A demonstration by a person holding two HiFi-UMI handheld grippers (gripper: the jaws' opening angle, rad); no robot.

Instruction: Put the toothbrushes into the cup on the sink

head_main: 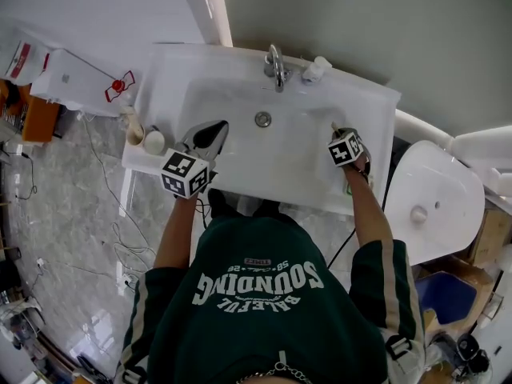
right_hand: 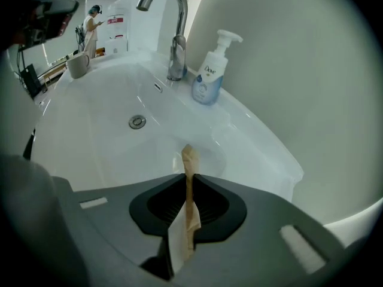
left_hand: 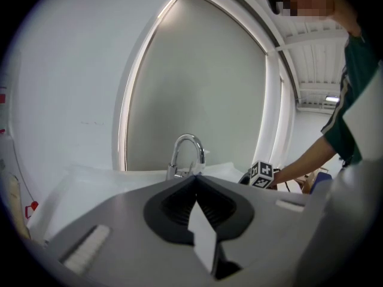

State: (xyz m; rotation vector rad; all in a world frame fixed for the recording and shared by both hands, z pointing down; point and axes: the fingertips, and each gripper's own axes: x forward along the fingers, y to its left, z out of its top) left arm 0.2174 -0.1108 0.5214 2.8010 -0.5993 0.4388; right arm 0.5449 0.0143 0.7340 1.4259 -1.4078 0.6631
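Note:
A tan wooden toothbrush [right_hand: 189,160] stands clamped between the jaws of my right gripper [right_hand: 190,177], its end poking out over the white sink [right_hand: 251,154]. In the head view the right gripper [head_main: 339,134] hovers over the basin's right side. The white cup [head_main: 154,141] stands on the sink's left rim; in the right gripper view the cup [right_hand: 78,64] shows far across the basin. My left gripper [head_main: 214,132] hangs over the basin's front left, close to the cup. Its jaws [left_hand: 194,181] are shut with nothing between them.
A chrome faucet [head_main: 275,66] and a white soap pump bottle [head_main: 316,70] stand at the back of the sink [head_main: 376,102]. The drain [head_main: 262,119] lies mid-basin. A tan upright item [head_main: 133,126] stands beside the cup. A toilet [head_main: 432,198] stands to the right.

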